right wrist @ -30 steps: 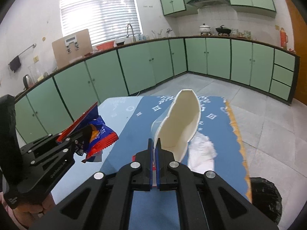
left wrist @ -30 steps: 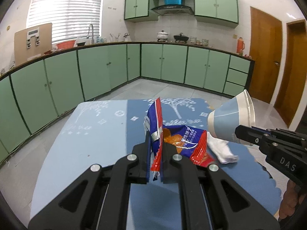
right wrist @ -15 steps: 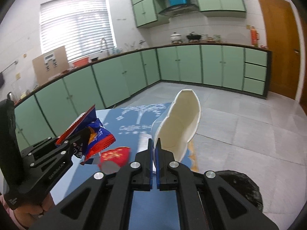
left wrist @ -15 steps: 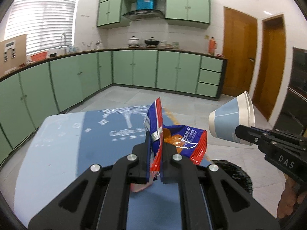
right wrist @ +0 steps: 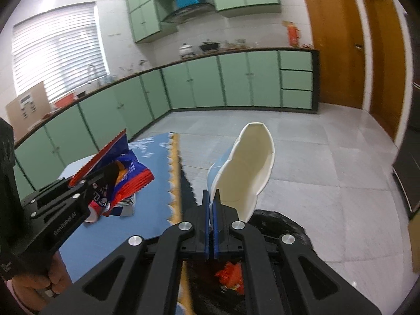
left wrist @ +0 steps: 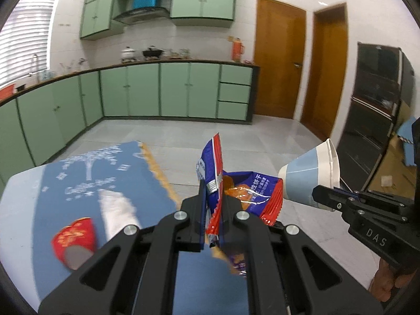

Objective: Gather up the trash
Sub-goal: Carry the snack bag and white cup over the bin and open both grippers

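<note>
My left gripper (left wrist: 212,204) is shut on a blue and red snack bag (left wrist: 246,191) and holds it in the air near the table's right edge; it also shows in the right wrist view (right wrist: 123,173). My right gripper (right wrist: 212,204) is shut on the rim of a squashed blue and white paper cup (right wrist: 246,168), also seen in the left wrist view (left wrist: 309,178). The cup hangs over a black trash bag (right wrist: 278,225) on the floor, with red trash (right wrist: 231,275) inside it.
The table (left wrist: 78,183) has a blue cloth with a scalloped orange edge. A red paper cup (left wrist: 76,239) and a white crumpled tissue (left wrist: 118,207) lie on it. Green cabinets (left wrist: 173,92) line the walls, and wooden doors (left wrist: 278,60) stand at the right.
Both grippers have swung right, away from the table's middle, with the bag and the cup still held. The trash bag on the floor now lies under the right gripper.
</note>
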Demonstrator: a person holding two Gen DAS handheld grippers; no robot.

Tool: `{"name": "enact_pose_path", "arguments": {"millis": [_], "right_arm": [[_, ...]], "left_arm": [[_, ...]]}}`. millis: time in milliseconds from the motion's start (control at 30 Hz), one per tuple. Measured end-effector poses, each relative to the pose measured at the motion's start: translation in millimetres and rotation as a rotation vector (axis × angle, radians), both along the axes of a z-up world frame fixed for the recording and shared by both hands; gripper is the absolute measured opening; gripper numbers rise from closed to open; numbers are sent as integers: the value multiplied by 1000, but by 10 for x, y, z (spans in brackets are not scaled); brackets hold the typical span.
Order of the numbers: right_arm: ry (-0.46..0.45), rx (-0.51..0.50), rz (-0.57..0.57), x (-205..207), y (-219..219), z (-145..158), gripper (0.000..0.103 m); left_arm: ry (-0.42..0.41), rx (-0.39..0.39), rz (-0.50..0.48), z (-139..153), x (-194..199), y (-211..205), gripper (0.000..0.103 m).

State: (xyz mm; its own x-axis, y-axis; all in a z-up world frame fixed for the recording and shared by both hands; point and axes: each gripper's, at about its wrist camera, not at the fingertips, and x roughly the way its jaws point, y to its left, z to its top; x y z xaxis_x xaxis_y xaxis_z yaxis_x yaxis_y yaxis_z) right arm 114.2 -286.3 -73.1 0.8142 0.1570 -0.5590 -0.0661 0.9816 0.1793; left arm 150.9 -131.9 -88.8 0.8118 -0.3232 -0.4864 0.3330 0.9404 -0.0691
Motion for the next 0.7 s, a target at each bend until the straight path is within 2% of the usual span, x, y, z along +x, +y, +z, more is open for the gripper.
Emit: {"name": "enact_pose_path", "arguments": {"millis": [400,500,567,700], "right_arm": [[107,28,-105,38,-530,-465,2],[147,34,-112,48,-587,-606,3],[171,30,-119,55,-632,-696,7],[194,22,-133,55,-667,-779,17]], "left_arm": [[114,23,-83,-392,327,-529,8],[149,31,-90,-467,403,-585,15],[163,34,-93,-497,437,-607,21],[181,42,-93,-548,457,-611,28]]}}
